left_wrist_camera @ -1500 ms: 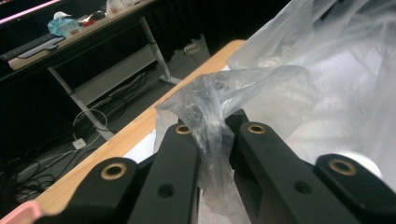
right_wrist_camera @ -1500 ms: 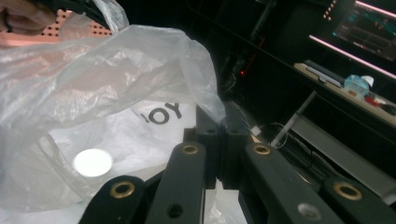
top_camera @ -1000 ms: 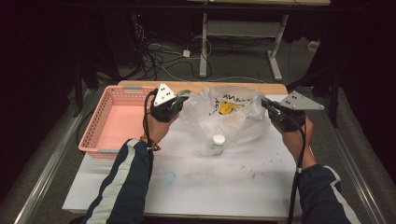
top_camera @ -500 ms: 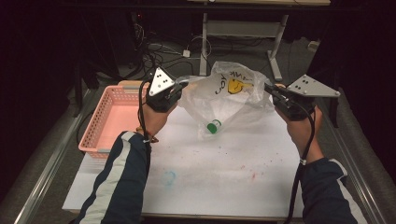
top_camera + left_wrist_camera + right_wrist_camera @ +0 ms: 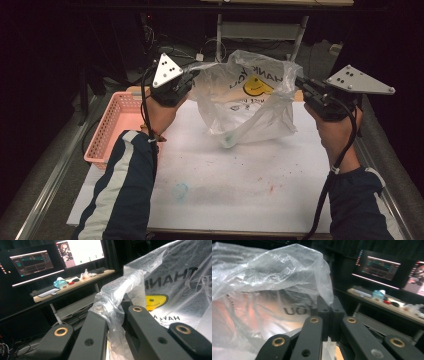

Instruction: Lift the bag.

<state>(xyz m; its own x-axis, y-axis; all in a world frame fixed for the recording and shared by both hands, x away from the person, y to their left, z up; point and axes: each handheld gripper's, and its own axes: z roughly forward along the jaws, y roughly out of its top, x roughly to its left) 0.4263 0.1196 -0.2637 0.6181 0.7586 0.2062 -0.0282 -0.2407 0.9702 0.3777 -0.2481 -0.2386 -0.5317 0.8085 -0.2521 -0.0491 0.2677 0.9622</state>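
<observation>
My left claw [image 5: 192, 75]: jaws clamped on the left edge of the clear plastic bag [image 5: 250, 102], with bunched film pinched between them.
My right claw [image 5: 302, 85]: jaws closed tight on the bag's right edge.
Bag: hangs stretched between my two claws, above the far half of the white table [image 5: 240, 175], printed with a yellow smiley.
Inside the bag: a small bottle [image 5: 227, 140] sags at its lowest point.
Pink basket [image 5: 107, 132]: on the left, near my left forearm.
</observation>
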